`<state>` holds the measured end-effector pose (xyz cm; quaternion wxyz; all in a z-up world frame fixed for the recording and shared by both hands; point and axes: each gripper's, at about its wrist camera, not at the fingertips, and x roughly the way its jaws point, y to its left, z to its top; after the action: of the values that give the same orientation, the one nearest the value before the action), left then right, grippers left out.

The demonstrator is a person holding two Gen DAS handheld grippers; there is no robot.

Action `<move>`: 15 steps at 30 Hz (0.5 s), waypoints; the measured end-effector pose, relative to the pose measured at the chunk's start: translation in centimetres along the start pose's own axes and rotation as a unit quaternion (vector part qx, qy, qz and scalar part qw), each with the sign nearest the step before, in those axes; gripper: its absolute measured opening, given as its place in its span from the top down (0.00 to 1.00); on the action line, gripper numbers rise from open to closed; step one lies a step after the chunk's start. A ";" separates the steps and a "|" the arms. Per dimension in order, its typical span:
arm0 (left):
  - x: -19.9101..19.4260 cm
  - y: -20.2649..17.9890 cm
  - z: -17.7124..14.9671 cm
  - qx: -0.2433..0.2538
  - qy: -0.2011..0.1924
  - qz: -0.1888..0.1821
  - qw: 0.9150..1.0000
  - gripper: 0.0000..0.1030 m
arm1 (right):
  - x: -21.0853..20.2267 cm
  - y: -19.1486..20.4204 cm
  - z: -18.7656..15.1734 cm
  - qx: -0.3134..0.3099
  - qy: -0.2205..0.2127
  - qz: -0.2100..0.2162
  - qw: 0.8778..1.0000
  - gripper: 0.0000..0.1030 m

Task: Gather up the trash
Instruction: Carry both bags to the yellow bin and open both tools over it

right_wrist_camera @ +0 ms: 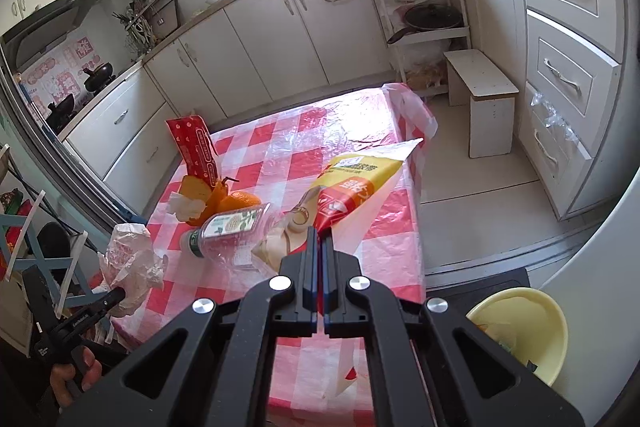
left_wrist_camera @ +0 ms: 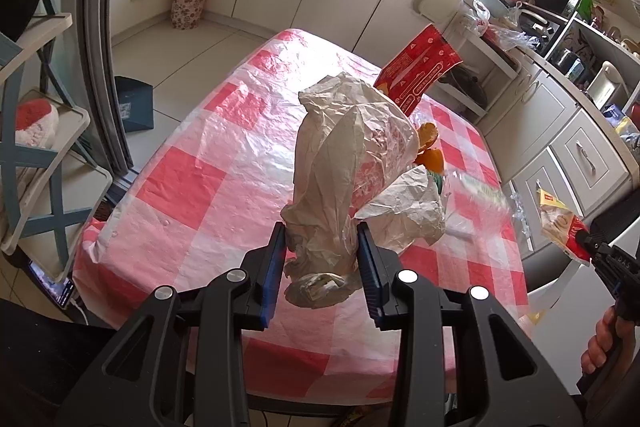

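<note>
The left tongs [left_wrist_camera: 322, 247], low in the left wrist view, are clamped on a crumpled white paper wrapper [left_wrist_camera: 344, 163] lifted above the red-checked surface [left_wrist_camera: 208, 163]. The right tongs [right_wrist_camera: 321, 241] are clenched tight on a yellow-and-red snack bag [right_wrist_camera: 352, 183]. A plastic bottle [right_wrist_camera: 228, 229], orange peels [right_wrist_camera: 218, 199] and a red packet [right_wrist_camera: 196, 147] lie left of centre on the surface.

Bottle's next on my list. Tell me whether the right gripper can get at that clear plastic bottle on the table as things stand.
Probably not yet. The right gripper is shut on a yellow and red food wrapper, so its jaws are taken. The bottle lies uncovered on the checked tablecloth just left of it, with nothing between.
</note>
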<state>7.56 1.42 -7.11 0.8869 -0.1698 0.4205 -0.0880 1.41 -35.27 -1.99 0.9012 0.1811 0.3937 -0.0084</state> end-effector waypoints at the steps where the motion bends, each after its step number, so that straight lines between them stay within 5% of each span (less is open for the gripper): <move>1: -0.1 -0.1 0.0 0.000 -0.002 -0.002 1.000 0.68 | -0.1 -0.2 0.0 0.000 -0.001 -0.001 1.000 0.98; 15: -0.9 -3.5 -1.1 0.048 -0.016 -0.035 0.998 0.68 | -2.6 -6.1 -0.8 0.027 -0.010 -0.057 0.998 0.98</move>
<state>6.05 -1.76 -5.81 0.8970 -0.1433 0.3953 -0.1362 -1.93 -41.06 -2.56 0.8979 0.1830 0.3937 -0.0721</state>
